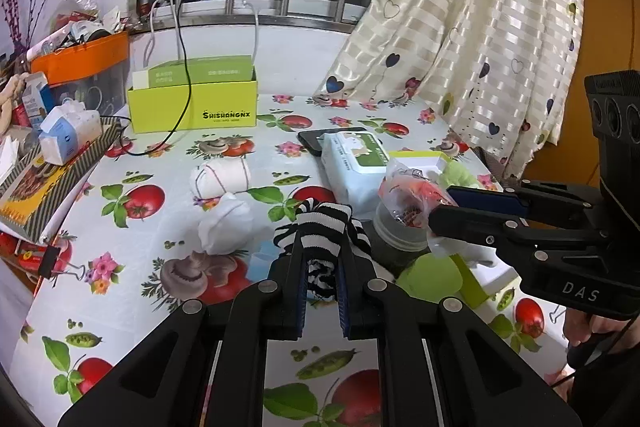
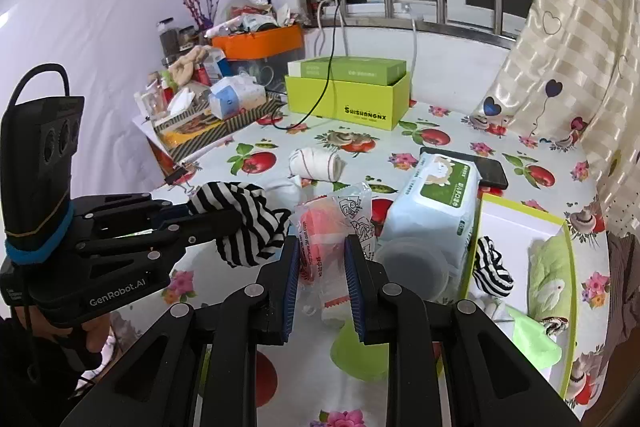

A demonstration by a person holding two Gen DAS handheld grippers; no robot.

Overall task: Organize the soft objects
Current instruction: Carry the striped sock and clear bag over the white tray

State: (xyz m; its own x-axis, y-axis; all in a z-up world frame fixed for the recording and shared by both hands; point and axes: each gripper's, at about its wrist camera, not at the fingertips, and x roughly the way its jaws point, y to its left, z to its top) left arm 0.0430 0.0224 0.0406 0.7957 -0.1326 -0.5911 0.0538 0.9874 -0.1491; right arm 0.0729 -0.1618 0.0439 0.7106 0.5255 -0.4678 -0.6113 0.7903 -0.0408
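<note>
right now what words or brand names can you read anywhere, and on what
"SHISHANGNX": front of the lime-green cardboard box.
"DAS": black body of the right gripper.
"GenRobot.AI": black body of the left gripper.
Print on the pale blue wet-wipes pack and clear plastic packet: too small to read.

The left claw (image 1: pixel 320 247), low in the frame's centre, is clamped on a striped sock (image 1: pixel 322 227), while the right claw (image 2: pixel 322 259) pinches a clear packet (image 2: pixel 320 227), each hand-held.
</note>
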